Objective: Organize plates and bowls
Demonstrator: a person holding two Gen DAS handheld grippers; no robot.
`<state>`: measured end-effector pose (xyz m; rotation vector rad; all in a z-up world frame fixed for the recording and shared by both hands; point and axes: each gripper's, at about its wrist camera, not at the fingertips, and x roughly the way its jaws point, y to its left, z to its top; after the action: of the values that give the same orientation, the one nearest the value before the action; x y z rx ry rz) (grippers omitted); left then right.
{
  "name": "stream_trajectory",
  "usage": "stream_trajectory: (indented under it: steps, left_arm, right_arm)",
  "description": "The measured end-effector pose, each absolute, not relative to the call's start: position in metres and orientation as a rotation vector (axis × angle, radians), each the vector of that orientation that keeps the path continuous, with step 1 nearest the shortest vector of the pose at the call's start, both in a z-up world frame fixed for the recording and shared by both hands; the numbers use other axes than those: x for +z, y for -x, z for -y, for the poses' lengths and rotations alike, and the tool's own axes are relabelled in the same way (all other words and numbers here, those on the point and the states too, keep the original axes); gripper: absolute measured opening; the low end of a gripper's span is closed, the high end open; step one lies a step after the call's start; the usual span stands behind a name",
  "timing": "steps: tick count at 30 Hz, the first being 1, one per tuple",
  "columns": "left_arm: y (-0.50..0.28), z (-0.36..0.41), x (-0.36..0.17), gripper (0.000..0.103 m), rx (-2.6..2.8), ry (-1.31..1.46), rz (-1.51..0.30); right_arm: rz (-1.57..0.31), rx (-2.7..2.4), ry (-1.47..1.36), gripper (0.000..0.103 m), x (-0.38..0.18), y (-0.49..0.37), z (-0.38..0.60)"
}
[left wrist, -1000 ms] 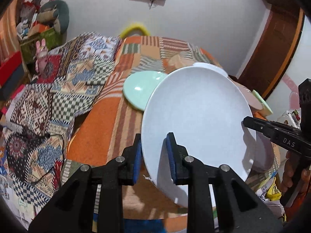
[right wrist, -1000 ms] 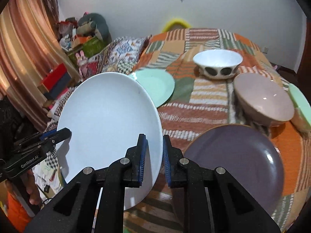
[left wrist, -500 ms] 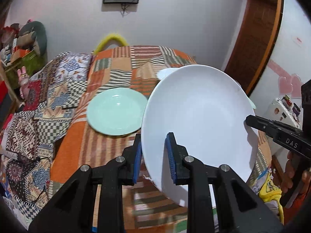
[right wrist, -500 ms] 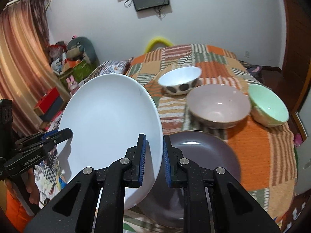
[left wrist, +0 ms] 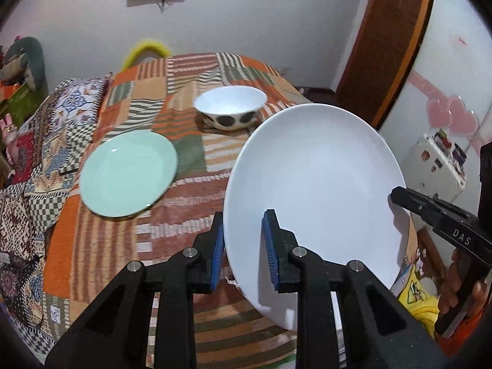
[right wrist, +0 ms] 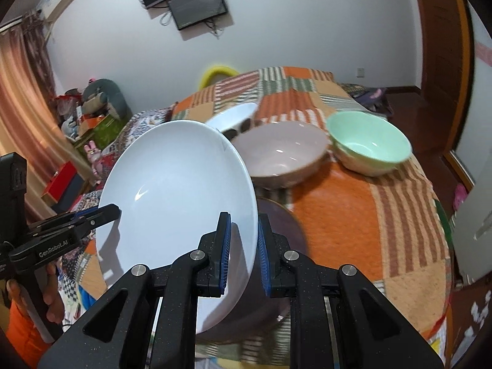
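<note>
Sorting is hardly begun, it seems: the white plate (left wrist: 313,181) is held up in the air, pinched at its rim by the left gripper (left wrist: 243,255) and the right gripper (right wrist: 243,255), while the green plate (left wrist: 129,173) and the bowls are left unstacked on the table (right wrist: 353,215).

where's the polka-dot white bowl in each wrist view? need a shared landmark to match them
Left wrist: the dotted white bowl sits upper centre on the patchwork cloth, fully visible, beyond the green plate.
Right wrist: dotted white bowl sits centre, mostly hidden behind the held white plate and the pink bowl.
Shared landmark: the yellow hoop at the far edge.
</note>
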<state>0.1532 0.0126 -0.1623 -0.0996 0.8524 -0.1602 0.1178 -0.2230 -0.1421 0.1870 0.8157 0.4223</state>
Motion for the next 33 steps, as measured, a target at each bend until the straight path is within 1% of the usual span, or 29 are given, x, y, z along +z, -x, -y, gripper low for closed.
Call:
stream_trajectory:
  steps: [14, 33]
  left_arm:
    - [-0.171, 0.017, -0.194, 0.025, -0.184, 0.047, -0.937]
    - [-0.187, 0.010, -0.219, 0.026, -0.176, 0.073, -1.010]
  right_arm:
    - [-0.902, 0.351, -0.181, 0.016, -0.173, -0.117, 0.245]
    - [-0.948, 0.334, -0.146, 0.017, -0.187, -0.122, 0.235]
